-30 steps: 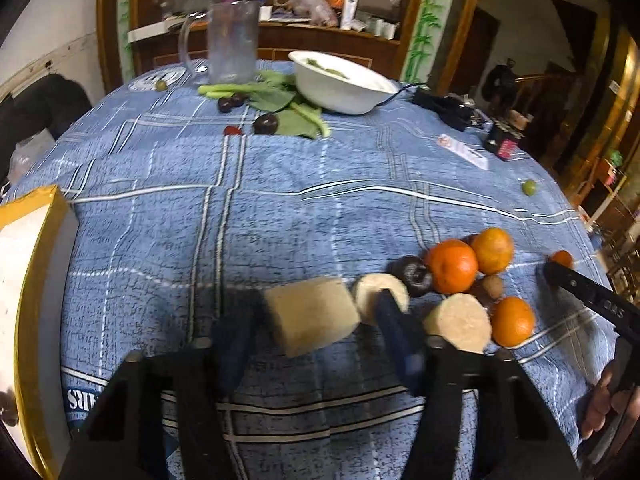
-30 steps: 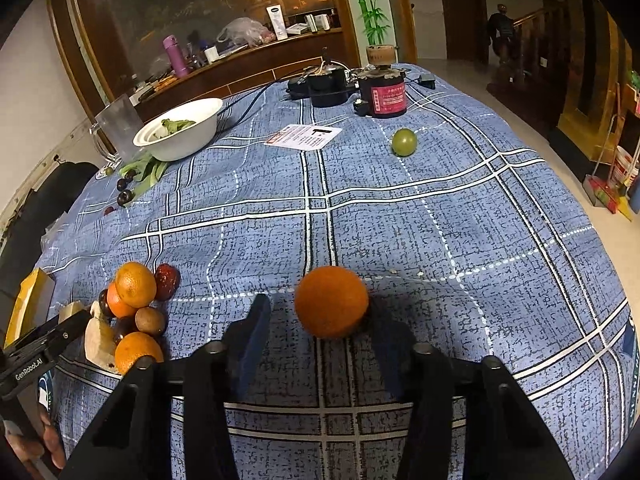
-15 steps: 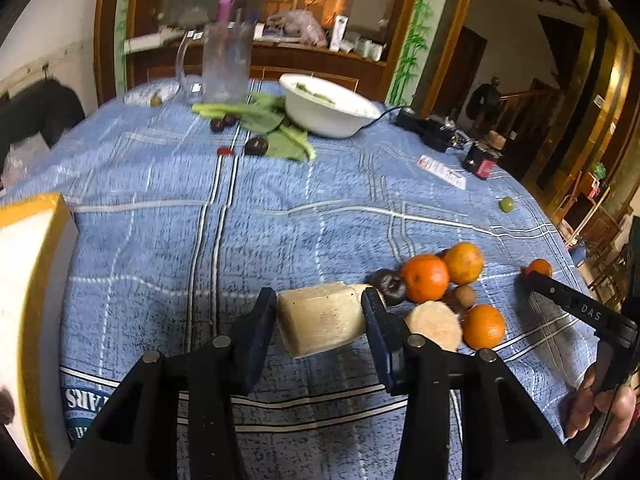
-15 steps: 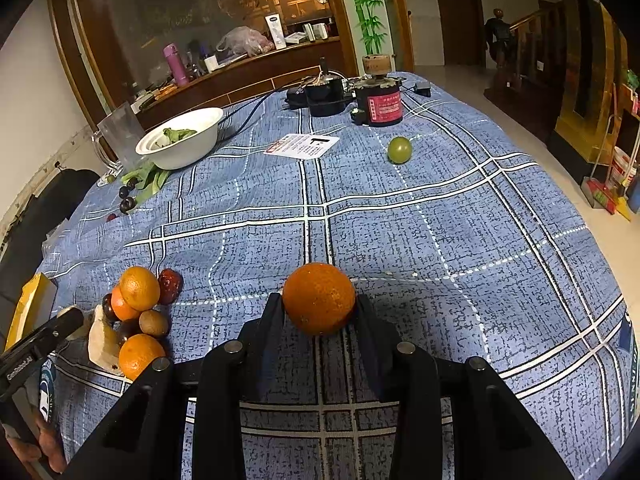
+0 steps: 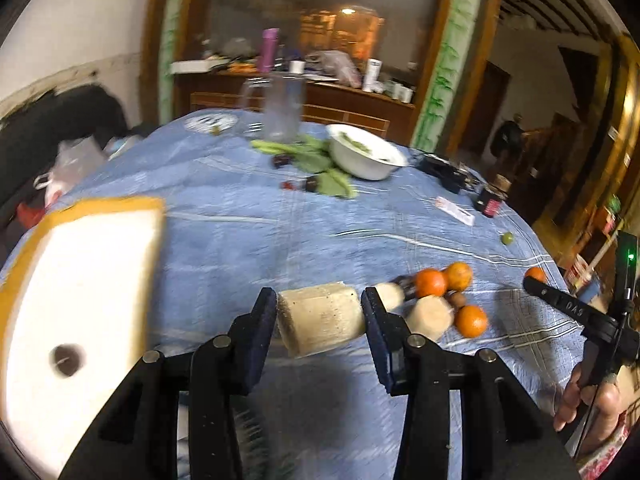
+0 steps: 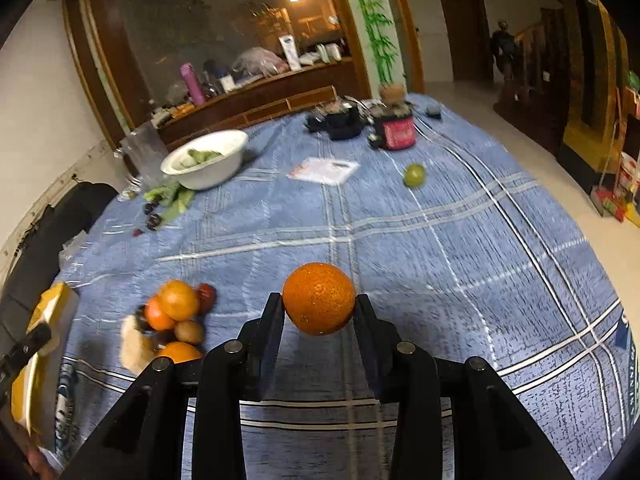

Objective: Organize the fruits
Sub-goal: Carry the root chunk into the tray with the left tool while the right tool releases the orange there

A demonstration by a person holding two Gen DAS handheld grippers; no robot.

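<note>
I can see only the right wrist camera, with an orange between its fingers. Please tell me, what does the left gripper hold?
Observer: The left gripper is shut on a pale peeled chunk; its jaws have just been closing on it.
Operator: Thank you. Is there something inside the yellow tray? I see only its edge.
Observer: The tray is white inside, and one small dark round thing lies on it.

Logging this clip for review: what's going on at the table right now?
A person is sorting fruit with two handheld grippers. The left gripper clamps a pale cut chunk; the right gripper clamps an orange. More fruit sits in a pile on the blue tablecloth, near a yellow-rimmed tray.
</note>
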